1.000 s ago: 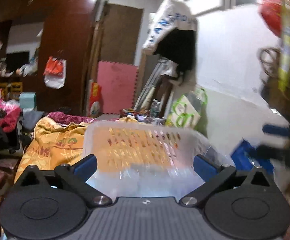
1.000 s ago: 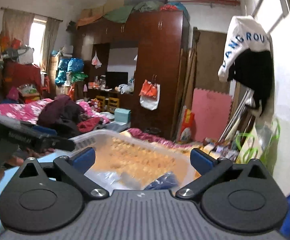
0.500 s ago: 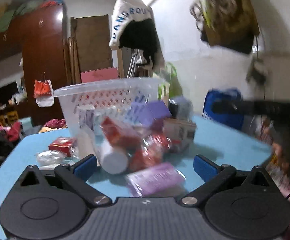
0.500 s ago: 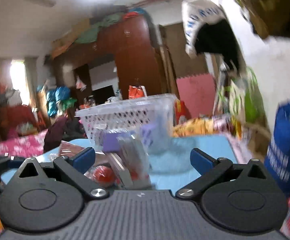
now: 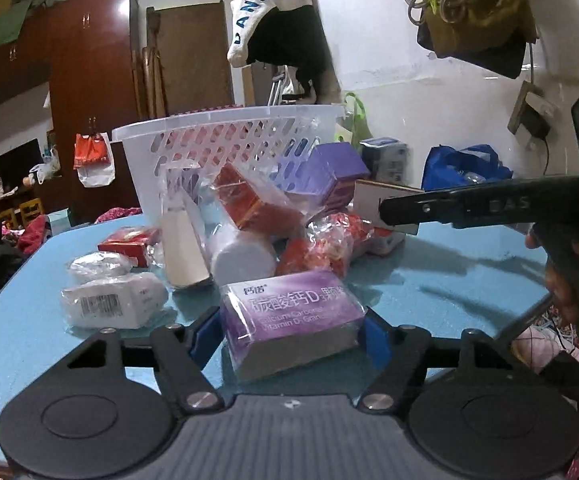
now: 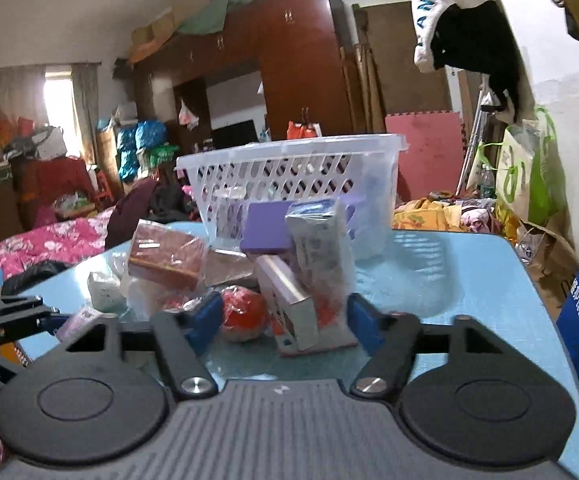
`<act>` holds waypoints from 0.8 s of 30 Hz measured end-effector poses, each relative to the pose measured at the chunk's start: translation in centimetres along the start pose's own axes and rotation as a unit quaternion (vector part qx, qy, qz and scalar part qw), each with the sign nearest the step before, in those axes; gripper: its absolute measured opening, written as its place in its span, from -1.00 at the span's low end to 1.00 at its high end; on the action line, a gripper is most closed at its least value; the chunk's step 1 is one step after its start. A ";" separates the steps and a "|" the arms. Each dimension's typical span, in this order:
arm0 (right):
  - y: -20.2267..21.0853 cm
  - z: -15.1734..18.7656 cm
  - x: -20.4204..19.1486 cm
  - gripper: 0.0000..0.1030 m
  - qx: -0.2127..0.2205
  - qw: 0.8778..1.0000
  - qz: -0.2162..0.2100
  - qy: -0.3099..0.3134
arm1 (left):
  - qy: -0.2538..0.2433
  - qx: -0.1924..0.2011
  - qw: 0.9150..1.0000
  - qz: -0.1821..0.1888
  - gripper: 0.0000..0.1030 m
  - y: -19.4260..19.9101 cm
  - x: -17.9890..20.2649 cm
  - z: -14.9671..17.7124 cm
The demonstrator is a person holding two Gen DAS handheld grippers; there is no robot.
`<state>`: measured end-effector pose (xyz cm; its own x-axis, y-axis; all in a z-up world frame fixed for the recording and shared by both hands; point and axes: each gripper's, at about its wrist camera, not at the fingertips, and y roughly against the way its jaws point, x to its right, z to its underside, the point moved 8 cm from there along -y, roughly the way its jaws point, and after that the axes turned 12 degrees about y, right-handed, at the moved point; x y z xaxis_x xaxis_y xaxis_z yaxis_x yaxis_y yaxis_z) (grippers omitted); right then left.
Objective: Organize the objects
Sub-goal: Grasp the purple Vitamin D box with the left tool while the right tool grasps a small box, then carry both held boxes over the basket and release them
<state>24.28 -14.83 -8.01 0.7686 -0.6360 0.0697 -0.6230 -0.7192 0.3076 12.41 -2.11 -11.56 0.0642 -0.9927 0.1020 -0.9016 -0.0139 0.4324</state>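
Crowding the blue table (image 5: pixel 429 280): a white perforated basket (image 5: pixel 225 128) at 12 o'clock, with wrapped boxes, a white tube and red packets heaped against its near wall. At 10 o'clock, a white barcoded pack (image 5: pixel 109 304) and a small red box (image 5: pixel 127 242), apart from the heap.

Left gripper (image 5: pixel 291 330), low over the near table edge, pointing slightly downward: jaws closing, purple box (image 5: pixel 293 316) in clear wrap lying flat between the blue pads; contact on either side cannot be told. Heap directly behind the box at 12 o'clock.

Right gripper (image 6: pixel 283 318), likewise low and tilted slightly downward: jaws closing around a red round packet (image 6: pixel 245 314) and an upright wrapped white box (image 6: pixel 289 300), both between the pads; firm contact cannot be told. Basket beyond at 12 o'clock.

Seen from the left wrist, right gripper body reaching in from 3 o'clock, with fingers of the holding hand (image 5: pixel 561 288) beneath it.
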 end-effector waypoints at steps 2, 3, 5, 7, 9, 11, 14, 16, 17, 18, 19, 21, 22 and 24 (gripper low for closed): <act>0.5 0.5 -0.5 -0.07 -0.004 1.000 0.009 0.012 | 0.003 -0.002 1.000 0.002 0.45 -0.1 0.1 -0.1; 0.9 0.8 -0.8 -0.17 -0.004 1.000 0.015 0.019 | 0.003 -0.002 1.000 0.002 0.45 -0.4 0.3 -0.2; 1.2 1.2 -1.3 -0.48 -0.008 0.999 0.020 0.029 | -0.002 -0.001 1.000 0.001 0.45 -0.4 0.4 -0.2; 1.5 1.3 -1.5 -0.61 -0.005 0.999 0.018 0.036 | -0.004 0.001 1.000 0.001 0.45 -0.3 0.5 -0.2; 1.9 1.3 -1.7 -0.66 -0.004 0.999 0.024 0.045 | -0.008 0.006 1.000 0.001 0.45 -0.3 0.5 -0.2; 2.3 1.2 -1.9 -0.67 -0.002 0.998 0.023 0.053 | -0.011 0.015 1.000 0.003 0.44 0.0 0.5 -0.1; 3.0 1.0 -2.0 -0.67 0.003 0.998 0.017 0.054 | -0.009 0.033 0.999 0.010 0.43 0.8 0.3 -0.2; 3.5 0.8 -1.8 -0.67 0.012 0.999 0.010 0.046 | -0.005 0.047 0.999 0.013 0.43 1.5 0.1 -0.7; 3.8 0.6 -1.8 -0.67 0.016 0.999 0.002 0.039 | -0.002 0.056 0.998 0.013 0.43 1.9 0.0 -1.1; 4.0 0.5 -1.7 -0.67 0.021 0.999 -0.003 0.033 | 0.001 0.061 0.998 0.014 0.43 2.2 -0.2 -1.5; 4.2 0.4 -1.6 -0.67 0.025 0.999 -0.005 0.031 | 0.002 0.067 0.998 0.015 0.43 2.5 -0.4 -1.8; 4.2 0.2 -1.6 -0.67 0.027 0.999 -0.004 0.032 | 0.005 0.075 0.997 0.015 0.43 2.8 -0.9 -2.4; 4.0 0.2 -1.4 -0.67 0.025 0.999 -0.005 0.031 | 0.008 0.077 0.997 0.015 0.43 2.8 -1.2 -2.6; 3.6 0.3 -1.3 -0.67 0.021 0.999 -0.007 0.025 | 0.018 0.077 0.997 0.019 0.43 2.7 -1.8 -3.0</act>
<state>20.99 -16.67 -7.32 0.7835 -0.6110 0.1131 -0.6162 -0.7405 0.2683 11.11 0.00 -7.87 0.0416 -0.9879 0.1494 -0.9586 0.0027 0.2848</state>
